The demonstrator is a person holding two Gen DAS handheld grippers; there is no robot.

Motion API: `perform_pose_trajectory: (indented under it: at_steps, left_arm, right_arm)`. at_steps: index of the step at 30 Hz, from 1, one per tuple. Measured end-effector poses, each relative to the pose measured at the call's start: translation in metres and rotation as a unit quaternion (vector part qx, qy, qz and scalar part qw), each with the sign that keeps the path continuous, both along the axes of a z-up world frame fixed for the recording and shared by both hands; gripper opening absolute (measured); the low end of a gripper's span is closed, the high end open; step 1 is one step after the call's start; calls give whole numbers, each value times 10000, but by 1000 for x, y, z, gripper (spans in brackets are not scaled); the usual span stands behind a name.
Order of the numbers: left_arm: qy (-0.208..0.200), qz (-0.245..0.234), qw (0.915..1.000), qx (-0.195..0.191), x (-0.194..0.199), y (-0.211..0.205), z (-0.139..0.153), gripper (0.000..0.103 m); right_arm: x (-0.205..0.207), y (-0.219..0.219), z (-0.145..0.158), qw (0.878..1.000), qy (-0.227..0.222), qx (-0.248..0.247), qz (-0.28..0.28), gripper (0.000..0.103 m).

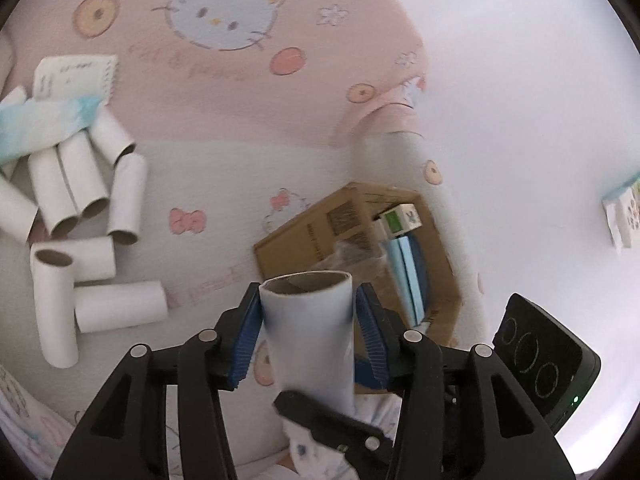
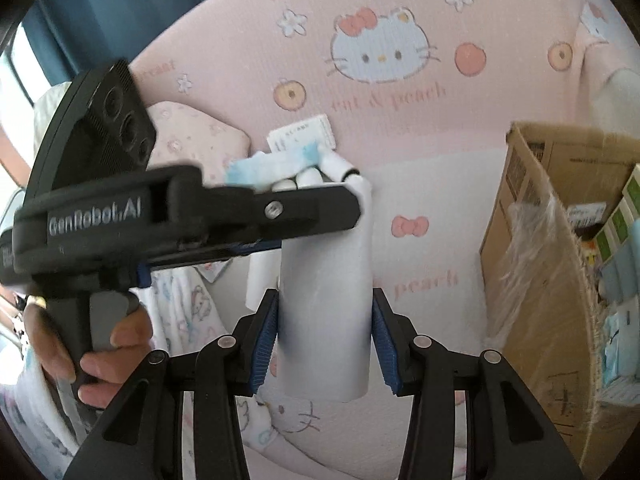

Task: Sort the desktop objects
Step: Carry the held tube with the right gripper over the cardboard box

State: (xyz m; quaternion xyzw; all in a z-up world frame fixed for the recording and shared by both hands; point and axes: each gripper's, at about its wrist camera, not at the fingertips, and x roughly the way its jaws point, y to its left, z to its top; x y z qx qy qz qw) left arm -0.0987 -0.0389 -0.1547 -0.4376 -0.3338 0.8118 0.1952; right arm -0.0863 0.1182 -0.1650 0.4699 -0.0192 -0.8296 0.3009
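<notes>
On the bed, far left: loose pile of cardboard tubes (image 1: 80,184), about ten, lying crosswise on the cat-print bed cover (image 1: 240,120); none sorted yet.
Beside the pile: blue-and-white wrapper (image 1: 44,120) draped over the upper tubes, printed paper slip (image 1: 76,74) just behind it.
Left gripper (image 1: 308,304): jaws stand around the upper end of the held tube; one pad touches it, the other shows a thin gap, so the clamp looks let go.
Left hand (image 2: 100,356): wrapped round that gripper's handle, seen from the right wrist view.
Held tube (image 1: 308,320): one white tube, lifted clear of the bed, spanning both grippers, between the pile and the box.
Right gripper (image 2: 324,320): clamped on the tube's lower end, both blue pads against its sides.
Cardboard box (image 1: 320,232): open, right of the held tube; small cartons (image 1: 400,220) and clear plastic film inside; no tubes visible in it.
Progress, judged: early. One tube in transit, apparently handed to the right side; the whole pile, wrapper and slip remain.
</notes>
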Motion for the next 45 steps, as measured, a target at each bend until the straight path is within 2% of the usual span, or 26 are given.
perform_pose_trajectory:
  at_steps: [6,15,18,24,29,33,38,41,45]
  left_arm:
    - [681,-283,9943,-765,3,28,39,48]
    - [1198,-615,9866,-923,-6,60,75,48]
    - [1156,-685,9868,-906,-14,72,82,48]
    - [1167,-848,9861,-828,-25,91,85,48]
    - [1070,-967,9858,-864,-36,108,83,48]
    - [845,-721,9925,-503,-52,113,81,53]
    - [613,-826,9947,-32,-75,125,74,54]
    - [433,-1013,9939,-28,-87,139,68,54]
    - [243,-1319,9907,-245,-102,161,59,46]
  right_arm:
    - [2,12,18,9995,208,-218,-96,42]
    - [0,40,51,9961,670,-378,-441,43]
    - [-2,52,64,9939,891,-404,-507,43]
    - [-11,74,77,9919,1015,-385,-659,44]
    - [-20,92,73,9942,738,-426,-659,43]
    - [-24,103,74,9943,773,-220,-700,43]
    - [-31,125,76,9933,823,148,-800,43]
    - [-39,139,75,9927,785,239,-881,43]
    - [-53,157,69,9912,701,355,-1068,43]
